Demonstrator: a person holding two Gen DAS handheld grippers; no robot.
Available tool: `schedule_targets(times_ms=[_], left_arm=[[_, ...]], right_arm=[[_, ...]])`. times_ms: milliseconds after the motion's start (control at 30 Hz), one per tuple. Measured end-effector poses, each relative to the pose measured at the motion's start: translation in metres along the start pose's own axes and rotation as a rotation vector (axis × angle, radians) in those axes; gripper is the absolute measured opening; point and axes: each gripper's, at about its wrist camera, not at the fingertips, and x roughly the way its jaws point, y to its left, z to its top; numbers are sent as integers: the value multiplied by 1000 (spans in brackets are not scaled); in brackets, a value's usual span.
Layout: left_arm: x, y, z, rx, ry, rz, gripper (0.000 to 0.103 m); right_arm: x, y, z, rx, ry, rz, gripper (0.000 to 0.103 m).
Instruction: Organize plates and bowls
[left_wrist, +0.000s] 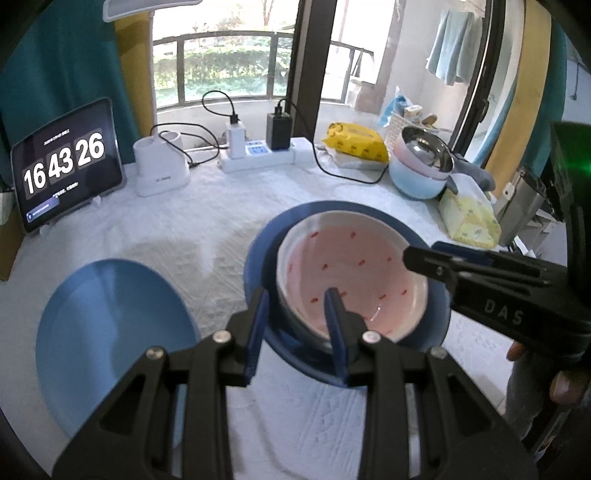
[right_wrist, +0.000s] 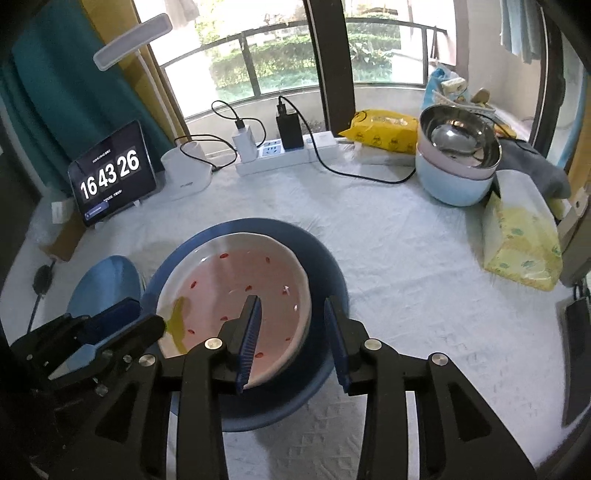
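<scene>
A pink plate (left_wrist: 354, 266) (right_wrist: 236, 280) with red specks lies inside a larger dark blue plate (left_wrist: 258, 251) (right_wrist: 325, 266) on the white cloth. My left gripper (left_wrist: 295, 310) (right_wrist: 144, 317) is shut on the pink plate's rim, one pad outside the wall and one inside. My right gripper (right_wrist: 291, 321) (left_wrist: 432, 253) straddles the opposite rim and is open, with a gap between the outer pad and the plate. A light blue plate (left_wrist: 110, 325) (right_wrist: 107, 280) lies flat to the left. Stacked bowls (left_wrist: 421, 166) (right_wrist: 458, 162), with a steel one on top, stand at the back right.
A tablet clock (left_wrist: 66, 166), a white holder (left_wrist: 159, 166) and a power strip (left_wrist: 258, 155) with cables line the back edge. A yellow packet (left_wrist: 354, 142) and a tissue pack (left_wrist: 469, 221) sit at the right. A dark phone (right_wrist: 576, 350) lies near the right edge.
</scene>
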Motion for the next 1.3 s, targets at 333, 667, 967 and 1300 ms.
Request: schedule_targets(times_ms=[333,667,967,1300], left_arm=[[-16,18,4,-35,-42,15,35],[-12,40,0,-62,-49,20,48],[-1,39,-2,-42,-40,28,48],[17,35,-3,-26,7,62,48]], right_arm=[[-11,-9,3,-2,-26,-15,38],[-11,-28,-5,-22,-74,-44,48],[5,-42,-14,-9,-39,-27,50],[19,-44,-16,11,-23,2,54]])
